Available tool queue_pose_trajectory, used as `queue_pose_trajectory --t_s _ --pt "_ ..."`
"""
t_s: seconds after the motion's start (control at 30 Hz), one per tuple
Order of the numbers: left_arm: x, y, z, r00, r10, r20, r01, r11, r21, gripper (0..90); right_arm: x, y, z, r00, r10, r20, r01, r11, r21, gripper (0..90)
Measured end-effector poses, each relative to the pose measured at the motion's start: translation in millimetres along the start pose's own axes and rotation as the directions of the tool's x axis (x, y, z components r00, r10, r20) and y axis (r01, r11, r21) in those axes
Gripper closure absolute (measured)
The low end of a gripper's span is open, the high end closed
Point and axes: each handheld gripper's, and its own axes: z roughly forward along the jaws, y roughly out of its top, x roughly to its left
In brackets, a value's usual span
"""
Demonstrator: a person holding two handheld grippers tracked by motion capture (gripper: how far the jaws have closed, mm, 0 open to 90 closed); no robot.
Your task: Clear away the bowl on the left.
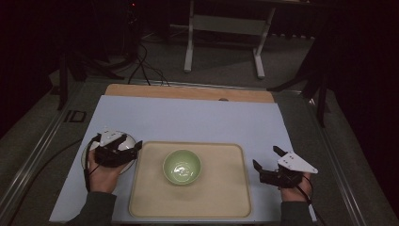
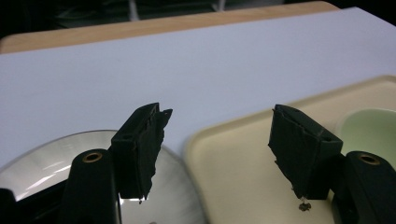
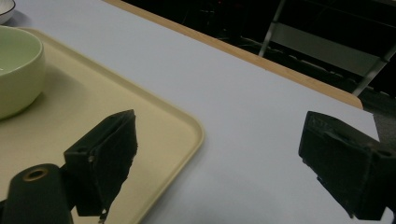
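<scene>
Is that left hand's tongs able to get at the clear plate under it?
Probably yes: the left tongs stand open right above the clear plate, with nothing lying between them.

Occlusion list, my end:
- White plate (image 1: 130, 141): mostly under the left tongs (image 1: 133, 147) & hand in high view; I get its rim only. In left gripper view plate (image 2: 182, 200) is cut by the bottom edge.
- Green bowl (image 2: 369, 130): cut by right edge, part behind tong body. In right gripper view, bowl (image 3: 16, 70) is cut at left edge.
- Tray (image 3: 154, 116): runs off the bottom/left.
- Room behind counter (image 1: 188, 117): too dark to tell.
</scene>
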Motion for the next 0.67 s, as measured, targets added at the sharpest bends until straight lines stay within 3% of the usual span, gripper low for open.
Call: queue_pose_trajectory --t_s 0.13,0.3,0.53,0.67 --pt "14.1 -2.1 -8.2 0.9992 -0.011 -0.038 0.011 0.9998 -0.014 34.7 0.1 -0.1 0.3 1.0000 -0.002 -0.003 0.002 1.000 0.003 11.0" --pt "25.9 -5.9 -15.0 0.9972 0.019 -0.072 -0.021 0.9995 -0.024 34.9 0.3 -0.2 0.7 1.0000 -0.005 -0.004 0.005 1.000 0.006 11.0" --pt "29.3 -10.4 -16.7 0.9944 0.048 -0.094 -0.051 0.9985 -0.021 34.7 0.1 -0.4 0.5 1.0000 -0.004 -0.002 0.004 1.000 0.007 11.0" --pt "30.3 -12.8 -16.7 0.9940 0.044 -0.101 -0.047 0.9986 -0.026 34.4 -0.7 -0.9 0.2 1.0000 0.003 0.000 -0.003 1.000 0.007 11.0"
